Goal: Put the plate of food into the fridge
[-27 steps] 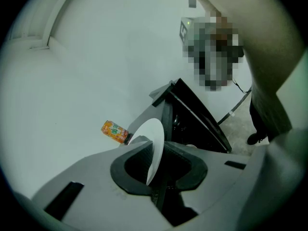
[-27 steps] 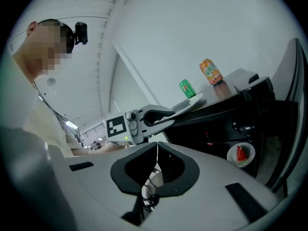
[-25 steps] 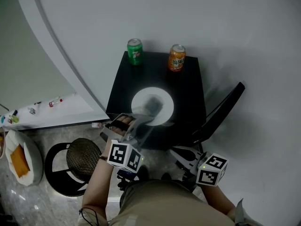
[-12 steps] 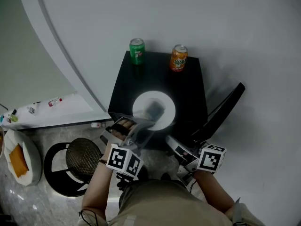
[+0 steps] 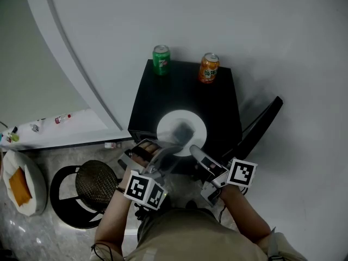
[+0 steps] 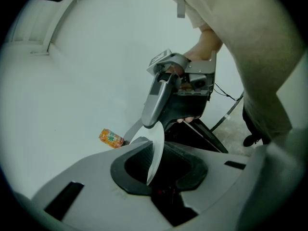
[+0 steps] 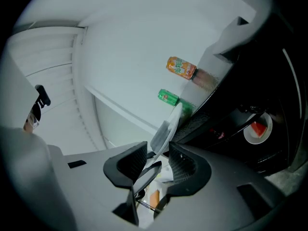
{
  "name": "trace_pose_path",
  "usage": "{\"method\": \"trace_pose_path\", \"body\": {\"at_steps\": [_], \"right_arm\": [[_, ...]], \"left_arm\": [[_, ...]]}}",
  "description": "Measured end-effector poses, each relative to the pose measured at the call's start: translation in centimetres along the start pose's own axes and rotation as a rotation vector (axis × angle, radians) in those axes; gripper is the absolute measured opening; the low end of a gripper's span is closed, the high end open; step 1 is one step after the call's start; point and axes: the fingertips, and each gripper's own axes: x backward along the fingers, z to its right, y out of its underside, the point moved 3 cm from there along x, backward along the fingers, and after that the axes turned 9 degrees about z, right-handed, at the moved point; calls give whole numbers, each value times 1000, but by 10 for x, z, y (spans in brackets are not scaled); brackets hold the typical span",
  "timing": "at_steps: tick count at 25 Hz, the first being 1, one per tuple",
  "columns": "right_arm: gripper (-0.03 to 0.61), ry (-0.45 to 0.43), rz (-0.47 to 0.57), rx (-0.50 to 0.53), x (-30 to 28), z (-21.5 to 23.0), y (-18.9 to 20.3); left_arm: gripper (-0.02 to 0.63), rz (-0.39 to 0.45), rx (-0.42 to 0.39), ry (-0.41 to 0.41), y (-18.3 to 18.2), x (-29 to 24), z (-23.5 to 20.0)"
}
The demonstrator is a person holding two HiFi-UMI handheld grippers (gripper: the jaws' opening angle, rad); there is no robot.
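Observation:
A white plate (image 5: 166,125) with a grey piece of food on it lies on top of the small black fridge (image 5: 217,99). My left gripper (image 5: 157,150) is shut on the plate's near-left rim; in the left gripper view the plate (image 6: 155,150) stands edge-on between the pads. My right gripper (image 5: 193,150) is at the near-right rim. Its jaws have just been opening, and the plate's rim (image 7: 168,126) sits between them untouched. The fridge door (image 5: 261,125) hangs open to the right.
A green can (image 5: 161,58) and an orange can (image 5: 209,67) stand at the back of the fridge top. Inside the fridge is a small dish of red food (image 7: 257,129). A round black stool (image 5: 92,184) and a white dish (image 5: 19,181) are at the left on the floor.
My right gripper has come up and left from the lower right to the plate's near rim, rolled, and its jaws have opened. The left gripper keeps its hold on the plate.

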Motion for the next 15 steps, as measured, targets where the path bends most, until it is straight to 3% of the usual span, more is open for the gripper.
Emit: {"method": "trace_pose_path", "body": {"at_steps": [15], "right_arm": [[106, 31, 29, -154, -3, 6, 13]], "left_arm": [[61, 57, -30, 31, -7, 9, 9]]}}
